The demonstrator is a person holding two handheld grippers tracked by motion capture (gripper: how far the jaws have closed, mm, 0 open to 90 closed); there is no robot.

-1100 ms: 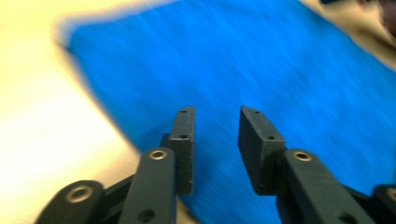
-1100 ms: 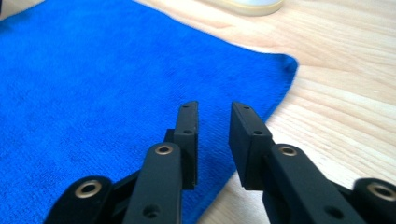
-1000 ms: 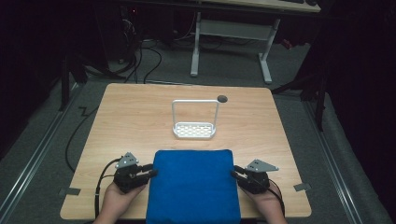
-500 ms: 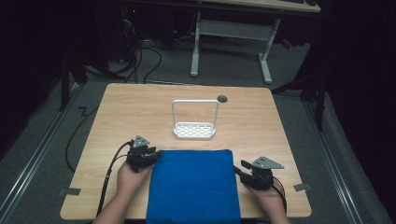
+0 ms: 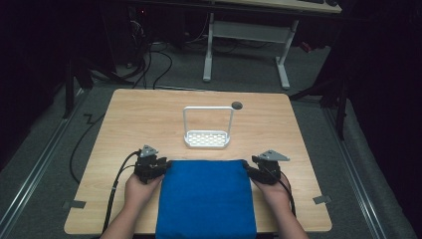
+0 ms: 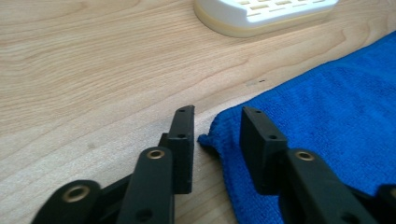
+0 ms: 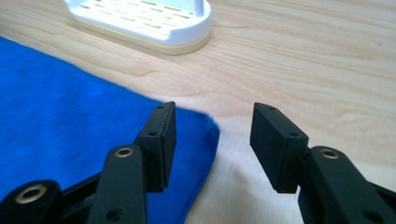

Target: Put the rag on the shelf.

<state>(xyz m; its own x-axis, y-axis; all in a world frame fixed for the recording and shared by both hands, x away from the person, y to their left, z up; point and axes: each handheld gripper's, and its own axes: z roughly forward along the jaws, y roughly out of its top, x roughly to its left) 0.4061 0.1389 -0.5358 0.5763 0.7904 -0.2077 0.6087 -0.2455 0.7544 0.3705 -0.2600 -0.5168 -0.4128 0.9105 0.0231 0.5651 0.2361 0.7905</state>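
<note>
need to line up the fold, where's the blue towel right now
In the high view the blue towel lies flat at the near edge of the wooden table, just in front of the white rack, with the left gripper and right gripper at its far corners.

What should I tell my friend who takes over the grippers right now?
Left gripper: fingers closing around the blue cloth's far left corner, not pinching yet.
Right gripper: fingers have just been opening and straddle the far right corner, also open.
The cloth lies flat at the table's near edge; the white rack stands beyond it, apart.
Done: both grippers lined up at the corners.
Left: probably pinch both corners, then lift or fold.
</note>
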